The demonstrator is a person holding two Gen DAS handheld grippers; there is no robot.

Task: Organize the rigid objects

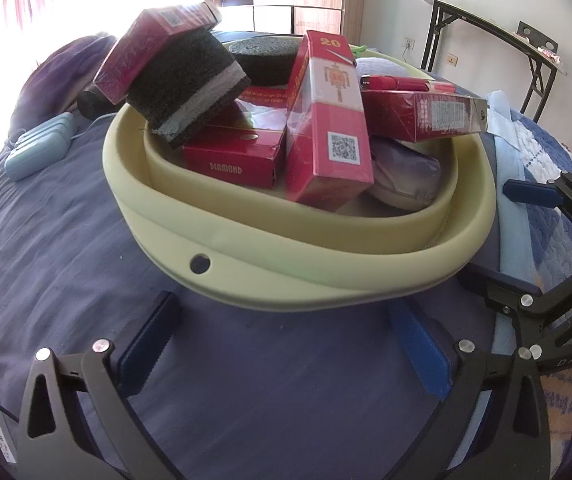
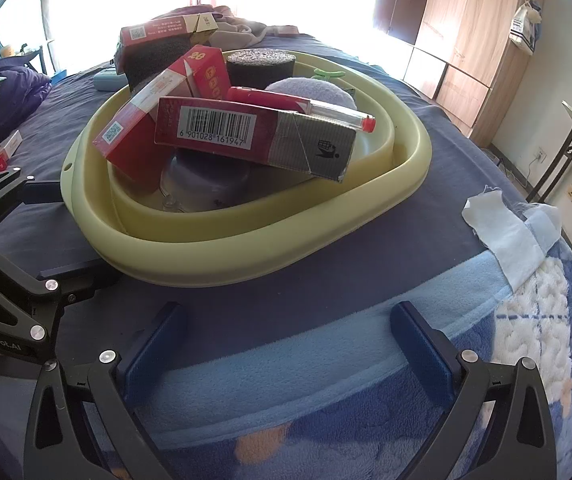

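A pale yellow basin sits on a bed and holds several red cartons, black sponges, a red pen and a lilac plush item. My left gripper is open and empty, just in front of the basin's near rim. My right gripper is open and empty, a little short of the basin's right side. Each gripper shows in the other's view: the right one and the left one, both next to the basin.
A light blue case and a purple pillow lie left of the basin. A white cloth lies on the blue patterned blanket. More red cartons lie at the bed's far left. A folding table and a wardrobe stand beyond.
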